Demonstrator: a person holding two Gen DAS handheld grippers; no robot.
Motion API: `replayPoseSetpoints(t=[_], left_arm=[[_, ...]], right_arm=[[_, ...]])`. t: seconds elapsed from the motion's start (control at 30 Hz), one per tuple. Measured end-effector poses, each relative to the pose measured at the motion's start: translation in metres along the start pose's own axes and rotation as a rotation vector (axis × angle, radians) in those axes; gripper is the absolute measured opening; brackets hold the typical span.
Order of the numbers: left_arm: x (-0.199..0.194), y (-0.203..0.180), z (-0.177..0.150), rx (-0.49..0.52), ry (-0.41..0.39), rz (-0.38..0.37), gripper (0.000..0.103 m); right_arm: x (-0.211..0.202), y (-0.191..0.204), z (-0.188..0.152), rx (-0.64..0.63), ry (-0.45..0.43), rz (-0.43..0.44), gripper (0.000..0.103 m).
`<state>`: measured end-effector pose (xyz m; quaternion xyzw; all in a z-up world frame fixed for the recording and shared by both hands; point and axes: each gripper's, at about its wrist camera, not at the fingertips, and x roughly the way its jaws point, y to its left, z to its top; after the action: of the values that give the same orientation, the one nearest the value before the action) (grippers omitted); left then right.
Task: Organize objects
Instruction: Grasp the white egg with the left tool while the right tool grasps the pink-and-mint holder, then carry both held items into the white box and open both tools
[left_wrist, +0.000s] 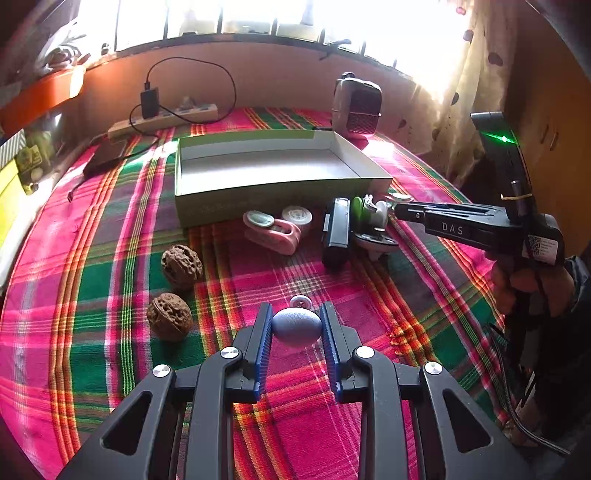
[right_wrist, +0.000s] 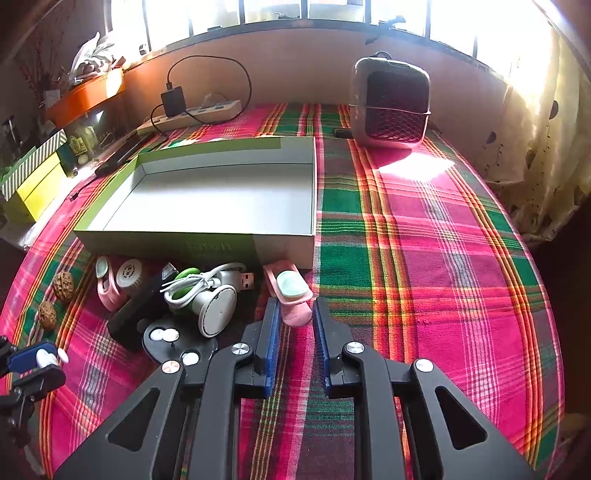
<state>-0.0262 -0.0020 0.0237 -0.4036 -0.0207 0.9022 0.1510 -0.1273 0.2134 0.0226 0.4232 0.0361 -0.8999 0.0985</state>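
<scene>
L gripper (left_wrist: 296, 325): jaws closed down on blue-grey egg-shaped thing (left_wrist: 296, 328), ribbed blue pads (left_wrist: 263, 332) pressing both its sides, low over plaid cloth (left_wrist: 424, 295). Small white-pink disc (left_wrist: 301, 302) just beyond the tips.

R gripper (right_wrist: 294, 321): jaws part-open, flanking near end of pink clip w/ pale green pad (right_wrist: 290, 291); contact w/ pads can't tell, not clearly clamped. Clip lying just in front of box's near R corner.

Open shallow cardboard box (left_wrist: 273, 206), green outside, grey-white inside, nothing seen in it, mid-table. Strung along its near wall: second pink clip (left_wrist: 271, 230), round white cap (left_wrist: 296, 216), black oblong block (left_wrist: 335, 232), green-and-white cable winder w/ white USB lead (right_wrist: 195, 288), round black base w/ white buttons (right_wrist: 173, 343). That cluster sits betw. R gripper and L side of table. Two wrinkled brown walnuts (left_wrist: 181, 266), (left_wrist: 169, 320) L of the L gripper, apart from the pile.

Far side: beige power strip (left_wrist: 166, 118) w/ black adapter and looped cable, grey mesh-front heater/fan unit (right_wrist: 389, 107) by the wall, dotted curtain (left_wrist: 461, 92) at R, bright window above.

Cloth woven, pink/green/orange checks, slightly rumpled. Gripper bodies matte black plastic, silver screw heads.
</scene>
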Motion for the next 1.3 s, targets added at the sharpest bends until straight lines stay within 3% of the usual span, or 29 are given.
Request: replayPoseSetpoints(t=[0.4, 0.83, 1.03, 1.3], left_arm=[[0.007, 0.006, 0.012, -0.01, 0.006, 0.0, 0.024], [0.009, 0.011, 0.016, -0.011, 0.007, 0.018, 0.024], [0.009, 0.011, 0.024, -0.005, -0.001, 0.026, 0.024], [0.005, 0.008, 0.047, 0.015, -0.027, 0.027, 0.024]], right_arm=[[0.006, 0.0, -0.009, 0.0, 0.031, 0.027, 0.019], [0.017, 0.007, 0.004, -0.031, 0.033, 0.018, 0.022], [0.017, 0.006, 0.005, -0.029, 0.032, 0.014, 0.018], [-0.007, -0.004, 0.018, -0.013, -0.025, 0.02, 0.018]])
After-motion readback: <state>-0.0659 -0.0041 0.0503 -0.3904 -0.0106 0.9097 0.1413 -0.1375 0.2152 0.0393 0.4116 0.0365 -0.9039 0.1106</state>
